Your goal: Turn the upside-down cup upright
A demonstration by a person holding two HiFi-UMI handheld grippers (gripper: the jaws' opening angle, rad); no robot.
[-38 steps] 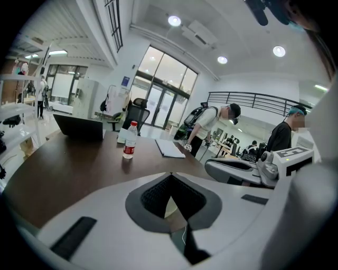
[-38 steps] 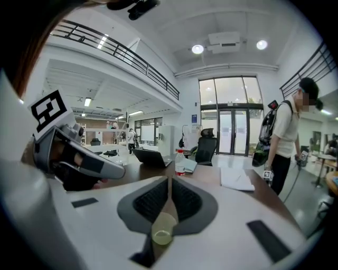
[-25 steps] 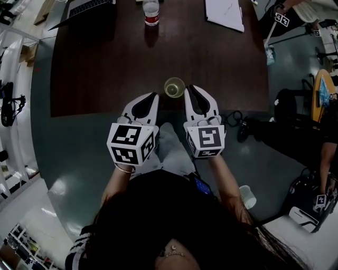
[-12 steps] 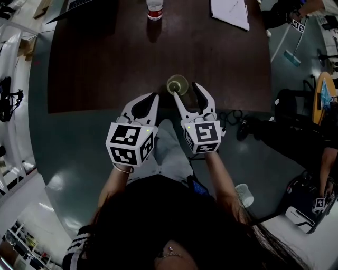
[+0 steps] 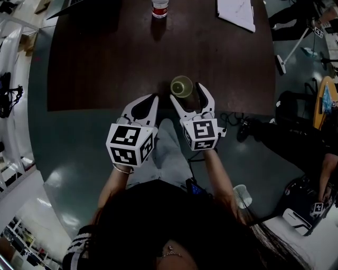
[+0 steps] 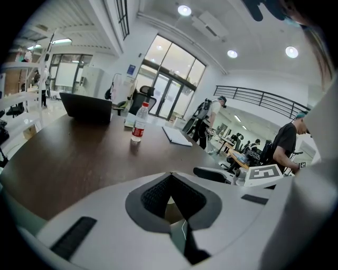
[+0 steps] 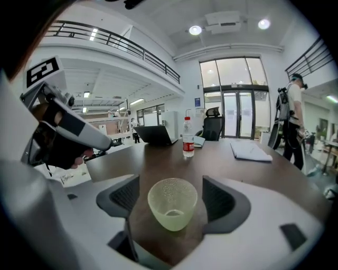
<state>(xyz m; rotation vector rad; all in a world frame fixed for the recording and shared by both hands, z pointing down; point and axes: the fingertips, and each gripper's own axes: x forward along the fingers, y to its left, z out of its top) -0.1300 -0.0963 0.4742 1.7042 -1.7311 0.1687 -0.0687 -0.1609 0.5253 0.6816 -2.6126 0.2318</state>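
A translucent pale-green cup [image 5: 181, 86] stands on the dark wooden table [image 5: 105, 52] close to its near edge. In the right gripper view the cup [image 7: 172, 203] has its wider end up. My right gripper [image 5: 188, 93] is opening, jaws spread wide, and the cup sits between its fingers [image 7: 124, 198] with a gap on each side. My left gripper [image 5: 152, 97] is shut and empty, hovering at the table's near edge just left of the cup. In the left gripper view its closed tips [image 6: 170, 176] hide most of the cup.
A water bottle [image 5: 160, 8] stands at the far side, with a laptop [image 6: 84, 107] to its left and a notebook [image 5: 236, 11] to its right. People stand off the table's right side. A plastic cup [image 5: 242, 196] lies on the floor at right.
The right gripper's jaws went from shut to wide open, and now flank the cup. The left gripper stays shut in about the same place.
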